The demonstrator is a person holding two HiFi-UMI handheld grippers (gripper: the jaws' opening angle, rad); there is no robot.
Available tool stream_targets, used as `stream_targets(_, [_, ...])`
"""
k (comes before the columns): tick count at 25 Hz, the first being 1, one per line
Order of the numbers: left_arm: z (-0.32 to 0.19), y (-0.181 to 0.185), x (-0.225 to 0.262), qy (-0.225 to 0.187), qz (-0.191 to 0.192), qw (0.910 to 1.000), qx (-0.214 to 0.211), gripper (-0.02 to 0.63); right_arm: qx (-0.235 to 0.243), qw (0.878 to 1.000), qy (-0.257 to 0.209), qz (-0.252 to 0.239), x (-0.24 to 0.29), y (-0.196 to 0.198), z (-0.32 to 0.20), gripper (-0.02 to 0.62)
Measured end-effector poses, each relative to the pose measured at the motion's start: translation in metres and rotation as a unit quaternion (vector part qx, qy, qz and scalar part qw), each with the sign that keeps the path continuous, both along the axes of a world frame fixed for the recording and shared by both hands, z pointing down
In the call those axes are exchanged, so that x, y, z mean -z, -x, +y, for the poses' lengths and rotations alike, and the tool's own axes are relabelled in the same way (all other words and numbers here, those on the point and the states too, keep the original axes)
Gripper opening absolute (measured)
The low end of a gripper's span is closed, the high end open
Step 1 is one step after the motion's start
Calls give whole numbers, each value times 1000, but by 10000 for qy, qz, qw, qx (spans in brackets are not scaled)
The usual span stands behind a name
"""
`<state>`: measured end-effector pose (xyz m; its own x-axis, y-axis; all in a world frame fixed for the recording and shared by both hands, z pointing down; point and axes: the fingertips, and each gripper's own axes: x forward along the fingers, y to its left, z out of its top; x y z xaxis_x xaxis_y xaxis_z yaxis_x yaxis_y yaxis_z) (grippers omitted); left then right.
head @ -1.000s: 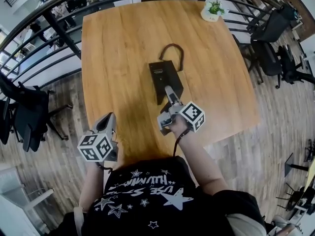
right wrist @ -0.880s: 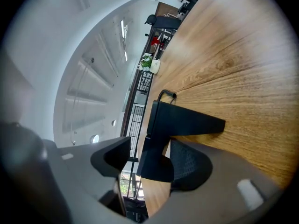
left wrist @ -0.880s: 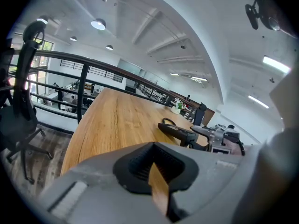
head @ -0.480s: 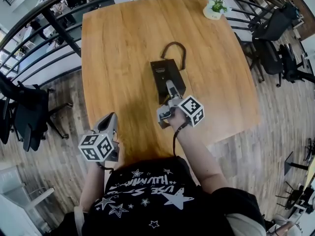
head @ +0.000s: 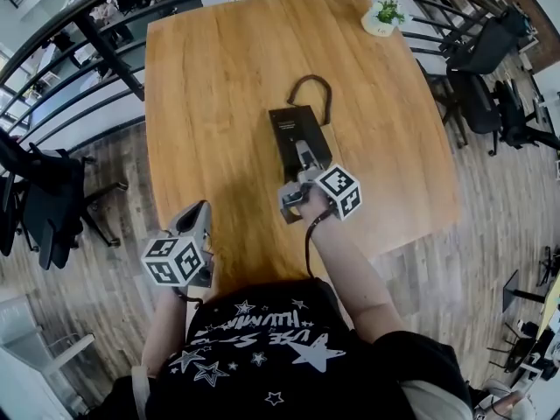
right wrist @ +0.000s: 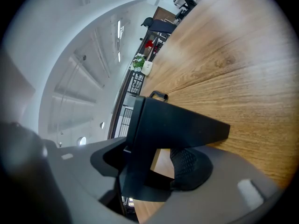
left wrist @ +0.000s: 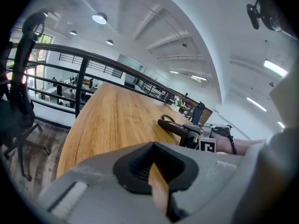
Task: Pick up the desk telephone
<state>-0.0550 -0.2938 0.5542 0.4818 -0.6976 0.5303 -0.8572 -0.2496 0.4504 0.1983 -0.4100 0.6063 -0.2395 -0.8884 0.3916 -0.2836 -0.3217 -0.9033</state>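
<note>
The black desk telephone point(head: 296, 128) lies in the middle of the wooden table point(head: 210, 77), its cord looped behind it point(head: 308, 86). My right gripper point(head: 302, 153) reaches over the phone's near end. In the right gripper view the phone point(right wrist: 173, 125) stands between the jaws of that gripper point(right wrist: 154, 167); one pad lies against it, and a strip of wood shows before the other pad. My left gripper point(head: 199, 210) hangs over the table's near left edge, shut and empty point(left wrist: 156, 174). The left gripper view shows the phone point(left wrist: 174, 126) far off.
A small potted plant point(head: 382, 14) stands at the table's far right corner. A dark railing point(head: 105, 55) runs along the far and left sides. Office chairs stand to the right point(head: 477, 68) and left point(head: 44, 204) on the wood floor.
My right gripper has pushed a little farther forward onto the phone's near end. The left gripper has hardly moved.
</note>
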Motion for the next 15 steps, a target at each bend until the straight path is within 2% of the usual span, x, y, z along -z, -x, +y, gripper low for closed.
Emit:
stream_targets(8, [5,4,-4,53,23,10000,-35,2,-227,9996,94,147,1,-3,3,250])
stream_targets(15, [7,6,-2,41,82,9999,-115,2,-112,9997,65,208,7,-3,5,201])
